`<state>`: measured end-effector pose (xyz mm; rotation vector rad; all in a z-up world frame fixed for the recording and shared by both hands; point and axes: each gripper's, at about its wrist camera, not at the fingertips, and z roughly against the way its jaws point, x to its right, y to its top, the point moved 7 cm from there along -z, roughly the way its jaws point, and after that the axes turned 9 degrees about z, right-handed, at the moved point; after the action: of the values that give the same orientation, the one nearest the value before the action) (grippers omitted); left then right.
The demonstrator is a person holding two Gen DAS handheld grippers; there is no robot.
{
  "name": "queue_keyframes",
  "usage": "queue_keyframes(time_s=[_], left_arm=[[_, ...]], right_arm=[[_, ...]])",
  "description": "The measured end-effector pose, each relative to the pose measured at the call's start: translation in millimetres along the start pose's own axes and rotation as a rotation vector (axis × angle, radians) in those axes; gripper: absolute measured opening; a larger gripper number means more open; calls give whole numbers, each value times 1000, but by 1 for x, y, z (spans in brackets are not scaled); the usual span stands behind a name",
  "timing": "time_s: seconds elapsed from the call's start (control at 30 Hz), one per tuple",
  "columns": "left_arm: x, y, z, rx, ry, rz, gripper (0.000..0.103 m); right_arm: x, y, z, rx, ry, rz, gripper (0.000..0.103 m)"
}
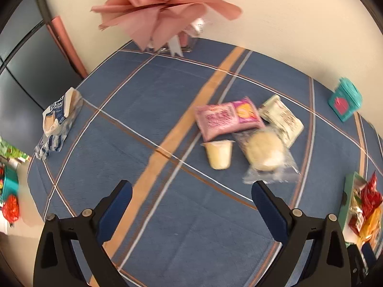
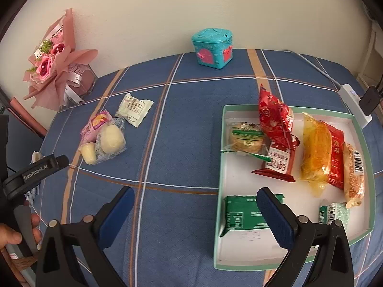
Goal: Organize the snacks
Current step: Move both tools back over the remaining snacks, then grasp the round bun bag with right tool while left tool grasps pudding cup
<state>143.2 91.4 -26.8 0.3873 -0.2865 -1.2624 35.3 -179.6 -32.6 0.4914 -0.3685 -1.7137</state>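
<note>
A loose pile of snacks lies on the blue plaid tablecloth: a pink packet point(image 1: 227, 117), a cream jelly cup point(image 1: 219, 154), a clear-wrapped round bun point(image 1: 264, 150) and a white sachet point(image 1: 281, 119). The pile also shows in the right wrist view, around the bun point(image 2: 111, 136). My left gripper point(image 1: 191, 191) is open and empty, above the cloth just short of the pile. A mint-rimmed white tray point(image 2: 219, 167) holds several snacks, among them a red packet point(image 2: 276, 129), an orange packet point(image 2: 316, 153) and a green packet point(image 2: 244, 214). My right gripper point(image 2: 195, 197) is open and empty over the tray's near left edge.
A pink bouquet point(image 1: 158, 2) stands at the table's back left. A teal toy box point(image 2: 213, 47) sits by the wall. An opened blue-and-white bag point(image 1: 59, 119) lies at the left table edge. A white power strip point(image 2: 354, 105) and cable lie beyond the tray.
</note>
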Motion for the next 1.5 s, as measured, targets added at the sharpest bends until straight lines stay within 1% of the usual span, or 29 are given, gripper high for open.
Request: queue_keyframes(time_s=[0.1, 0.2, 0.37, 0.5, 0.6, 0.77, 0.93, 1.0, 1.2, 1.3, 1.4, 1.47, 1.5], left_arm=[[-9, 8, -6, -11, -18, 35, 100], [-14, 15, -12, -24, -37, 57, 100], [-16, 25, -24, -45, -57, 67, 100], [-15, 33, -34, -70, -93, 85, 100], [-11, 37, -44, -86, -114, 81, 100], [-7, 41, -60, -124, -153, 91, 100], [-8, 42, -78, -160, -175, 119, 100], [-9, 43, -81, -163, -184, 133, 99], [-8, 48, -93, -180, -223, 167, 99], [-5, 47, -98, -204, -254, 183, 96], [1, 44, -102, -224, -276, 185, 92], [4, 42, -104, -236, -289, 187, 85], [6, 41, -105, -242, -294, 190, 84]], right_arm=[[-6, 1, -5, -3, 31, -10, 103], [-12, 5, -11, -7, 37, -1, 103], [-23, 15, -24, -16, 52, 10, 103], [-36, 26, -35, -21, 59, 35, 103], [-48, 39, -45, -17, 79, 39, 103], [-69, 55, -66, -35, 105, 53, 103], [-91, 68, -90, -50, 120, 87, 103], [-98, 72, -99, -61, 124, 93, 103], [-119, 78, -120, -75, 117, 150, 103], [-126, 78, -130, -86, 115, 165, 103], [-130, 77, -137, -91, 116, 169, 100], [-133, 75, -140, -95, 116, 173, 90], [-134, 74, -142, -98, 123, 172, 88]])
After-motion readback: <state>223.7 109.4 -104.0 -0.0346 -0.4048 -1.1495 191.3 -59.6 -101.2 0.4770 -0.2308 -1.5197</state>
